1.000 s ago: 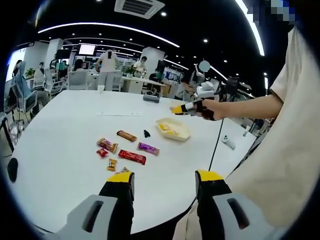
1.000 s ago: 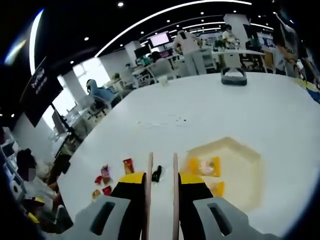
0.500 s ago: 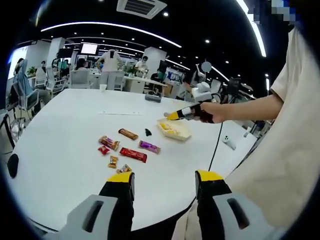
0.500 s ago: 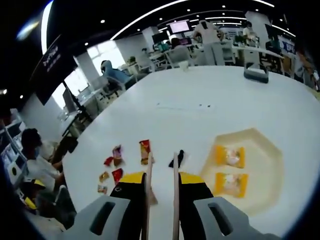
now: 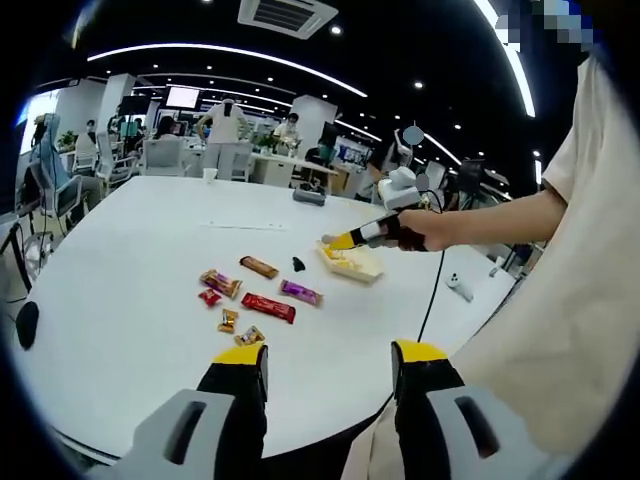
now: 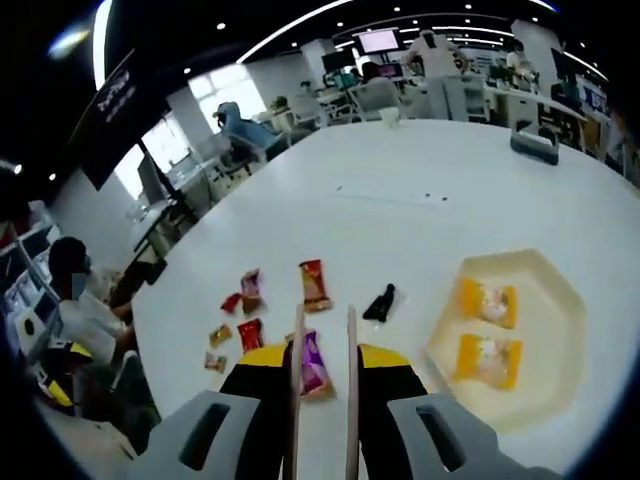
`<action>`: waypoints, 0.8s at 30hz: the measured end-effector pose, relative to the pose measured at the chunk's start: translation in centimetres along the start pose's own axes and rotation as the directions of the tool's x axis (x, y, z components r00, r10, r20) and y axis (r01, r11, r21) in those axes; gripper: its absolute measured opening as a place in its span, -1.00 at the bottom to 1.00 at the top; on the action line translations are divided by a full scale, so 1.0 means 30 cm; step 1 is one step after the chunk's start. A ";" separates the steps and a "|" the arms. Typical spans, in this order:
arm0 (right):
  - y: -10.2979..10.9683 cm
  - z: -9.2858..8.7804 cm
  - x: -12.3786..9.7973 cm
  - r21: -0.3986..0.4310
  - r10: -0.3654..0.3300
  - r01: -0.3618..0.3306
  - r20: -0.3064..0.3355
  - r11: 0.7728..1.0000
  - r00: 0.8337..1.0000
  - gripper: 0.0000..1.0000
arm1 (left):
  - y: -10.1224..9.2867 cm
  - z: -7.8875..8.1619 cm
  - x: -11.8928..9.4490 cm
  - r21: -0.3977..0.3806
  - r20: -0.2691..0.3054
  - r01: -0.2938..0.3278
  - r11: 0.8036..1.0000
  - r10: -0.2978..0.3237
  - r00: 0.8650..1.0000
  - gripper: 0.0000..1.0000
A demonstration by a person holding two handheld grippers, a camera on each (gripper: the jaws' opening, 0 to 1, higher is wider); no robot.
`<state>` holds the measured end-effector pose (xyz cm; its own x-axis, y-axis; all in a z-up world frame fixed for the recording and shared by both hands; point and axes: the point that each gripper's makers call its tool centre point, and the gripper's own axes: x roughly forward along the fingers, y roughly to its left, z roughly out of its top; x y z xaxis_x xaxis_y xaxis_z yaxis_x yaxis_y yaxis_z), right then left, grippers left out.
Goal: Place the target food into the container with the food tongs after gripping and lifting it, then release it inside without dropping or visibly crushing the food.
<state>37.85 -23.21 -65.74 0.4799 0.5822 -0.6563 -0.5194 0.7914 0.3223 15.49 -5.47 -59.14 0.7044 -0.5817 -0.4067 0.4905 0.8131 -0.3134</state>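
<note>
My right gripper (image 6: 325,355) is shut on a pair of food tongs (image 6: 298,340). Their two thin arms stand slightly apart with nothing between them. A purple snack bar (image 6: 314,366) lies on the white table just under the tong arms. The pale yellow container (image 6: 545,300) sits to the right and holds two yellow packets (image 6: 485,300). In the left gripper view, a hand holds the right gripper (image 5: 350,240) above the container's (image 5: 362,265) near-left rim. My left gripper (image 5: 330,355) hangs open over the table's front edge, far from the snacks.
Several wrapped snacks lie left of the container: a brown bar (image 5: 258,267), a red bar (image 5: 265,308), a pink packet (image 5: 220,284) and small candies (image 5: 228,320). A black item (image 6: 380,302) lies beside the container. A white device (image 5: 455,285) and a cable lie at the right.
The right gripper with the tongs has shifted from over the container leftward toward the snack bars; the purple bar now lies under the tongs. The left gripper has barely moved.
</note>
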 end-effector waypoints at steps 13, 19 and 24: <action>0.032 -0.065 0.043 -0.047 0.029 -0.033 -0.080 0.998 0.996 -0.51 | 0.007 -0.007 -0.009 -0.010 -0.002 -0.016 1.000 0.016 1.000 -0.02; 0.048 -0.085 0.067 -0.072 0.038 -0.046 -0.115 0.996 0.993 -0.51 | 0.015 -0.001 -0.011 -0.013 0.001 -0.026 1.000 0.026 1.000 -0.02; 0.055 -0.098 0.092 -0.089 0.042 -0.055 -0.142 0.994 0.989 -0.51 | 0.022 0.000 -0.012 -0.017 0.003 -0.033 0.999 0.033 0.999 -0.02</action>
<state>36.24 -20.84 -69.03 0.3522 0.5827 -0.7324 -0.6061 0.7383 0.2959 15.56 -4.71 -59.20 0.7216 -0.5544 -0.4146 0.4583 0.8315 -0.3141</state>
